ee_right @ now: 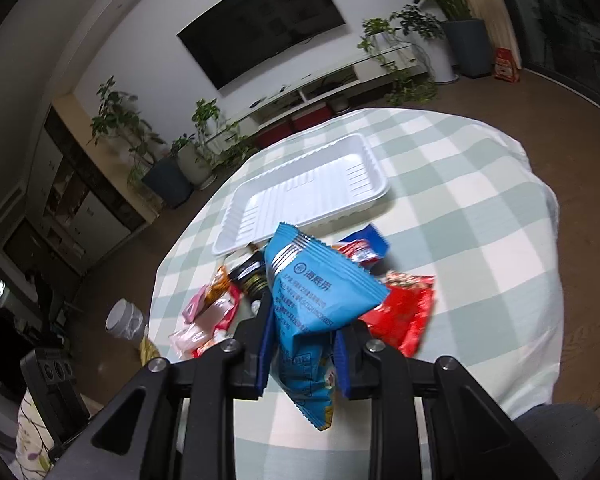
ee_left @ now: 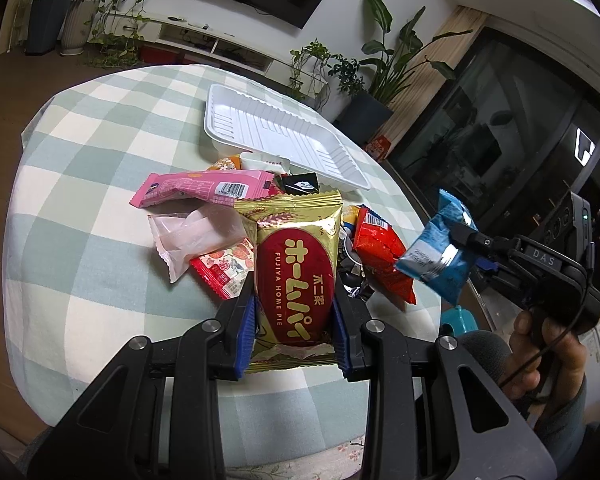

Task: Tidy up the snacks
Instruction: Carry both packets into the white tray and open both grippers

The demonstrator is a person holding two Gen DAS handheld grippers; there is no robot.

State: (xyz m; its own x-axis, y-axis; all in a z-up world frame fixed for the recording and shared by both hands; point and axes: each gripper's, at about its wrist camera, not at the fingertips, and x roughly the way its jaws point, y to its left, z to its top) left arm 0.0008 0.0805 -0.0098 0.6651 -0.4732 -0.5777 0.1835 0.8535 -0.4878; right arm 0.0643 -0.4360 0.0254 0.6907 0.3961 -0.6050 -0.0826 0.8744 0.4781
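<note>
Both tongs clamped: left tongs [ee_left: 294,314] on the Home Pie pack [ee_left: 296,276], right tongs [ee_right: 302,350] on the blue packet [ee_right: 312,300]. Drop blue flat into the white tray [ee_right: 260,204] first.

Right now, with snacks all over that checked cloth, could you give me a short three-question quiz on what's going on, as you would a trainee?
1. True or false: the white tray already holds a snack.
2. Which packet does the right hand-held gripper grip? A) pink B) blue C) gold
3. Fill in: the left hand-held gripper is closed on the ____ packet.

Key
1. False: the tray's inside is bare in both views.
2. B: the blue packet is pinched between the pads, lifted off the pile.
3. Gold: the gold packet with the red oval sits between the pads, beside the red packet and in front of the pink packet.
</note>
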